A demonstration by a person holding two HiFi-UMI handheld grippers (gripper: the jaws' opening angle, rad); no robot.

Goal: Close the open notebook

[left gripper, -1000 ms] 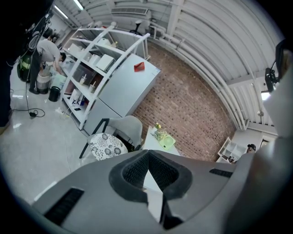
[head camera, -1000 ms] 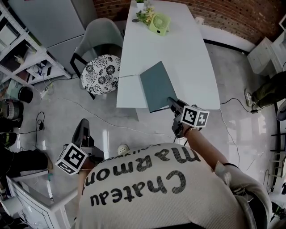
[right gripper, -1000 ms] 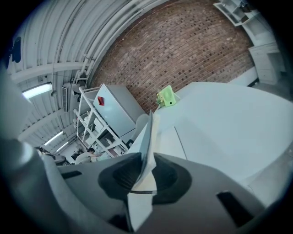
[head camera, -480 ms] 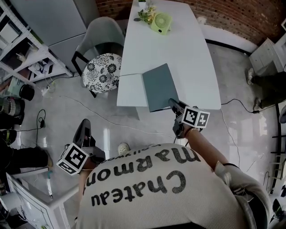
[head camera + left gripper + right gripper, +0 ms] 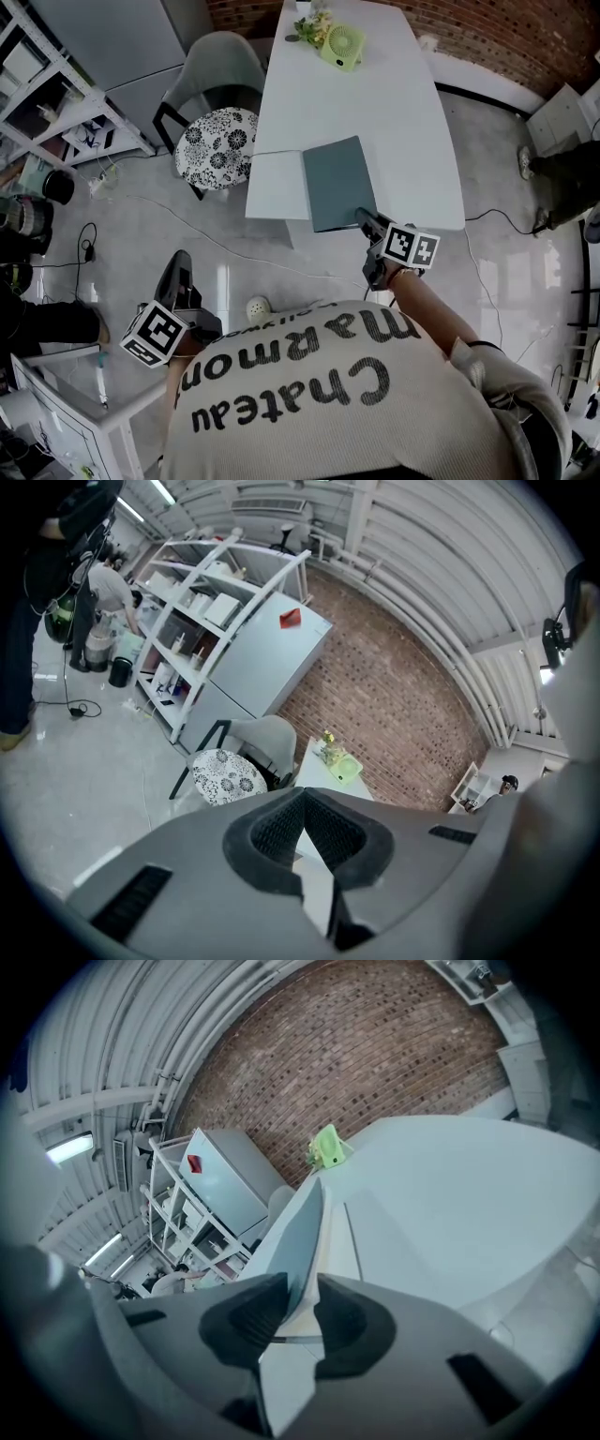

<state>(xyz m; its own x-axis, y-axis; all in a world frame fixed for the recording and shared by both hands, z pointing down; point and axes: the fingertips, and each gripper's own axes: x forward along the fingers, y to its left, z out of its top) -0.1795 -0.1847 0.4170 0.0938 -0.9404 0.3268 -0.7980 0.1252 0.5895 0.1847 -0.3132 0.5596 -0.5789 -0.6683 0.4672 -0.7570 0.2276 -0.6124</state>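
The closing itself looks done, and I'm at the letting-go step. The teal-covered rectangular notebook (image 5: 337, 183) lies flat on the long white table (image 5: 375, 103), close to the near edge, with its cover down over the pages. From the head view I see no gap under the cover.

My right gripper (image 5: 361, 214) is at the notebook's near right corner. In the right gripper view that corner sits between the two dark pads. The jaws are opening, but the gap is narrow and the pads look to be touching the cover and the page edge on both sides.

My left gripper (image 5: 175, 262) hangs well away from the table, low at my left side. Its jaws are together with nothing between them, and it has no part in this step.

Next I need the right jaws wide enough that both pads clear the corner. Then I should draw straight back toward myself. The notebook is so near the table edge that I judge a pad dragging on the cover could lift it open or pull the book off.
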